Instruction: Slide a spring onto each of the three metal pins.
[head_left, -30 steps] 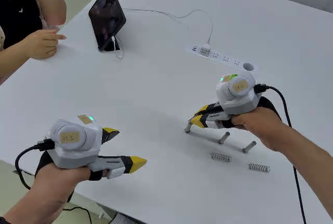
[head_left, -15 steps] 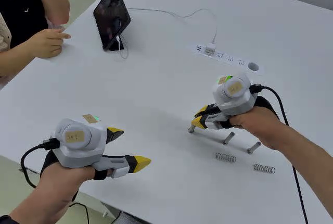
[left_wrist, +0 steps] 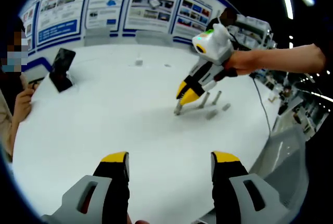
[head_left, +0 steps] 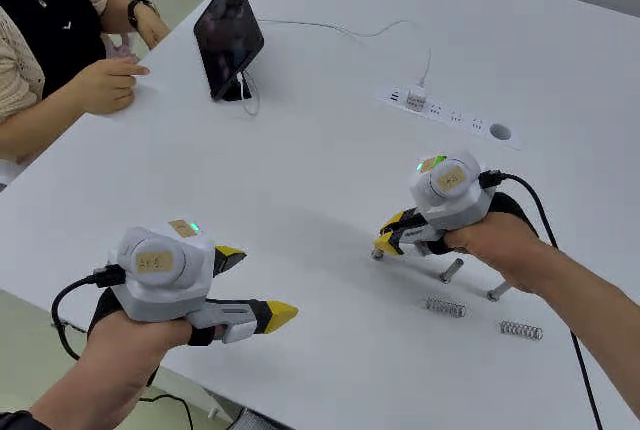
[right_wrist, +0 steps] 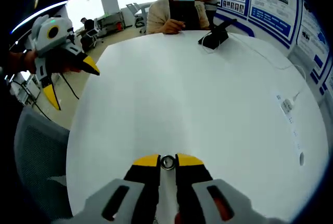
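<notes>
Three short metal pins stand on the white table: the leftmost pin [head_left: 378, 253], the middle pin [head_left: 452, 270] and the right pin [head_left: 496, 291]. My right gripper [head_left: 388, 243] is right at the leftmost pin, jaws closed on a small spring [right_wrist: 167, 162] that I see end-on as a ring. Two more springs lie flat, one [head_left: 445, 307] in front of the middle pin and one [head_left: 521, 330] further right. My left gripper [head_left: 255, 285] hovers open near the table's front edge, well left of the pins, with nothing between its yellow tips [left_wrist: 169, 157].
A tablet on a stand [head_left: 230, 40] and a white power strip [head_left: 450, 115] with a cable sit at the far side. A seated person rests a hand [head_left: 110, 80] on the table's far left. The table edge [head_left: 60, 295] runs close behind my left gripper.
The head camera has shifted. My right gripper has settled slightly closer onto the leftmost pin. The left gripper stays open in about the same place.
</notes>
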`<action>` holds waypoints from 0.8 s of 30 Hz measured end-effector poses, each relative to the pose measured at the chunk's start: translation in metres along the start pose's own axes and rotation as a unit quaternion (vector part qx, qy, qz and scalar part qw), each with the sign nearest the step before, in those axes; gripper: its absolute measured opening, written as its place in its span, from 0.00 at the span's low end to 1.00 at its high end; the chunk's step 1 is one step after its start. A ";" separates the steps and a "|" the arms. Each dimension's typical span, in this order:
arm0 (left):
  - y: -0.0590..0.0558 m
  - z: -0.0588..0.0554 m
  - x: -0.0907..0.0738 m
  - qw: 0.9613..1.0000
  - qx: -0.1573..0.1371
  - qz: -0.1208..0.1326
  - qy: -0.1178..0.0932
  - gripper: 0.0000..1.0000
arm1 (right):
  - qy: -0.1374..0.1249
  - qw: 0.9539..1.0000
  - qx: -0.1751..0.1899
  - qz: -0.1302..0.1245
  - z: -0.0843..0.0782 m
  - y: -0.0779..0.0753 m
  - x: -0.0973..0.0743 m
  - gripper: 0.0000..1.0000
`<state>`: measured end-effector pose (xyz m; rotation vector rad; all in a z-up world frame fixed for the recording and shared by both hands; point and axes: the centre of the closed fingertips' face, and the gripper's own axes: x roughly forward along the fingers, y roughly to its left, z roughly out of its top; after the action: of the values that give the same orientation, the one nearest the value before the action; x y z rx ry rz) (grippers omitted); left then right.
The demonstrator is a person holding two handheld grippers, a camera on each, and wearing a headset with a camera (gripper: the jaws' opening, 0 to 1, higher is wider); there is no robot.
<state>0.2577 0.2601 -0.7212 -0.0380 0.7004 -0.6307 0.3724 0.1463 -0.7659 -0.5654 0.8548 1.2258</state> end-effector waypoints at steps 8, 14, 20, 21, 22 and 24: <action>0.001 -0.002 -0.001 1.000 0.000 0.002 0.004 0.65 | 0.009 1.000 -0.002 0.002 -0.005 0.000 0.007 0.13; 0.002 -0.002 -0.002 1.000 0.001 0.002 0.004 0.65 | 0.013 1.000 -0.002 0.005 -0.007 0.001 0.009 0.13; 0.001 -0.001 -0.002 1.000 0.002 0.002 0.004 0.65 | 0.018 1.000 0.000 0.009 -0.010 0.003 0.010 0.17; 0.001 -0.001 -0.002 1.000 0.002 0.002 0.003 0.65 | 0.019 1.000 -0.001 0.010 -0.011 0.003 0.010 0.18; 0.000 0.000 -0.002 1.000 0.002 0.001 0.003 0.65 | 0.019 1.000 -0.002 0.011 -0.011 0.003 0.010 0.18; 0.000 0.000 -0.002 1.000 0.004 0.001 0.003 0.65 | 0.017 1.000 -0.001 0.013 -0.010 0.004 0.008 0.20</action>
<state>0.2566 0.2610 -0.7197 -0.0284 0.7035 -0.6328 0.3665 0.1439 -0.7782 -0.5805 0.8924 1.2432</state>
